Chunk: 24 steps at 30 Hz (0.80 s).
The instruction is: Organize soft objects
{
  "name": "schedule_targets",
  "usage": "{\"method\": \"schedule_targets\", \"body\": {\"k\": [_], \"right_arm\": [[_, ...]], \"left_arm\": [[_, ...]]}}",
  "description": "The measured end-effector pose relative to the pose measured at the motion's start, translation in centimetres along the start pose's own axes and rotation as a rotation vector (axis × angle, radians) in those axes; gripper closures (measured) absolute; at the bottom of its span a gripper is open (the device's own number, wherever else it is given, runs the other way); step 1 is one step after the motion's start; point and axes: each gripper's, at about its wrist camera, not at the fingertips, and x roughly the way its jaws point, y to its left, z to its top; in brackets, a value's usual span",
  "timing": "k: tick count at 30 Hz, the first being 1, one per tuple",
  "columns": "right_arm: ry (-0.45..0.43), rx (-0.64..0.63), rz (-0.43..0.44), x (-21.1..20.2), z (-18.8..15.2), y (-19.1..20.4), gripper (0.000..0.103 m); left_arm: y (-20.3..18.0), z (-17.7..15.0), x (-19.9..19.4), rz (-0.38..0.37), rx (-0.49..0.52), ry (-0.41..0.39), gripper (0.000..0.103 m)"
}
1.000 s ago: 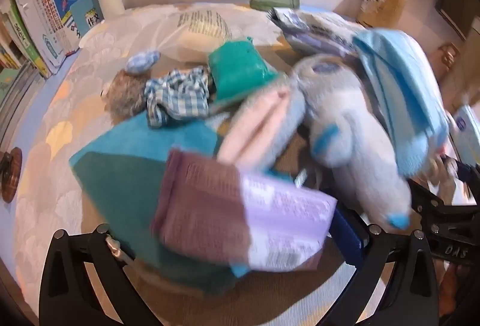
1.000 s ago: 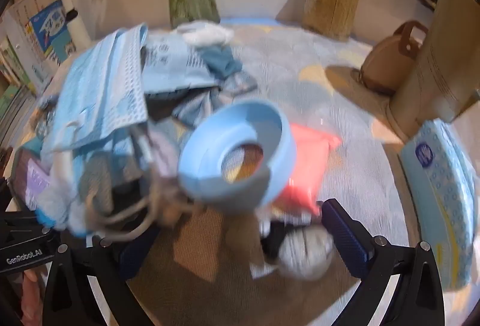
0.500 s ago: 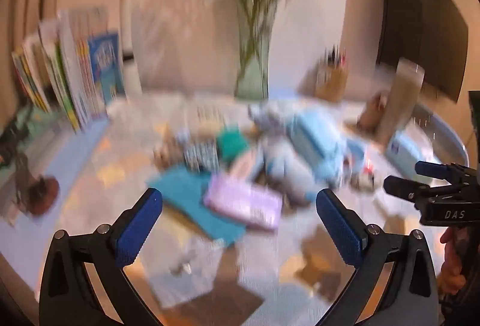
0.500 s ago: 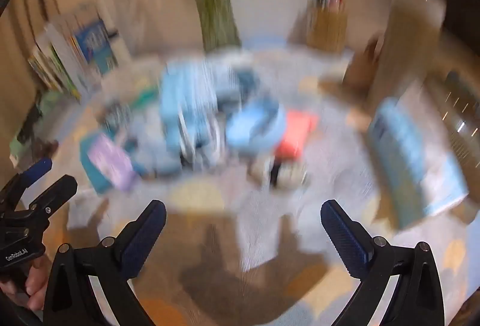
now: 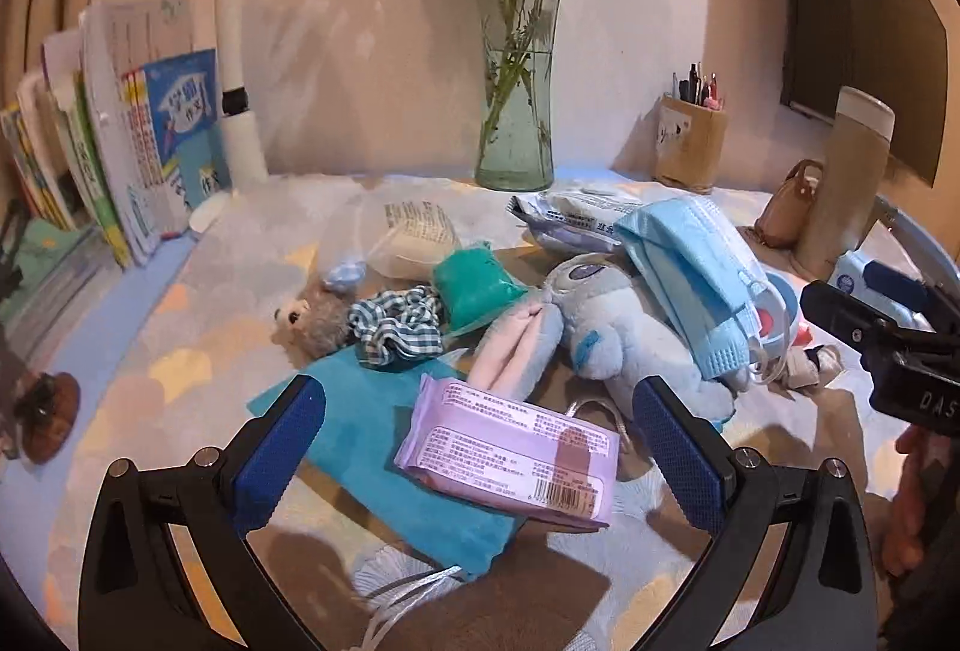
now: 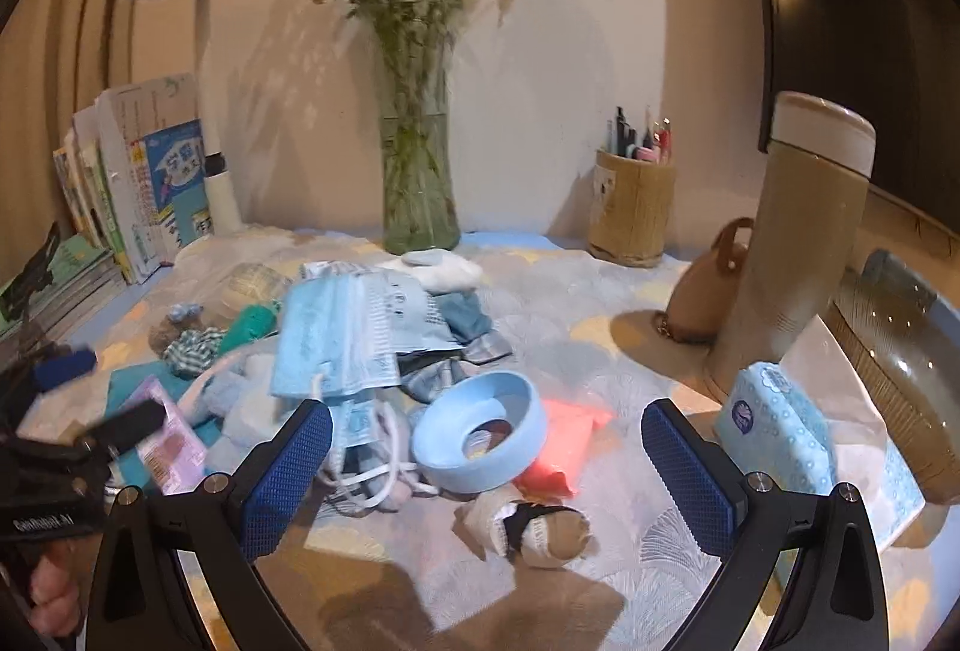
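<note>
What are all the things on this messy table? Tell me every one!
Wipes pack: one, purple, front, on teal cloth.
Plush bunny: one, grey-blue, centre.
Face masks: stack, light blue, on the bunny.
Scrunchie: one, checked green-white, left of bunny.
Small furry toy: one, brown-grey, left of the scrunchie.
Bowl: one, light blue, tilted.
Pouch: one, coral, beside bowl.
Tissue pack: one, blue-dotted, right.
Vase: one, glass, back.
Pen holder: one, tan, back right.
Books: several, left.
Left gripper: open.
Right gripper: open.

Warm, dim indoor light, soft shadows on the wall, fisheye-bent edges, slight blur at left.
</note>
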Motion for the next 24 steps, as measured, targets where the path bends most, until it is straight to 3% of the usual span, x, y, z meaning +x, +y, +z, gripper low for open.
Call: {"method": "schedule_targets", "body": {"k": [5, 10, 24], "right_arm": [[0.025, 0.044, -0.019, 1.0, -0.6, -0.3, 0.000], [0.018, 0.003, -0.036, 0.7, -0.6, 0.5, 0.000], [0.015, 0.004, -0.054, 0.8, -0.9, 0.6, 0.000]], "left_arm": [[0.6, -0.1, -0.3, -0.009, -0.034, 0.010, 0.001], [0.7, 0.5, -0.1, 0.003, -0.052, 0.031, 0.001], [0.6, 0.7, 0.1, 0.004, -0.035, 0.043, 0.001]]}}
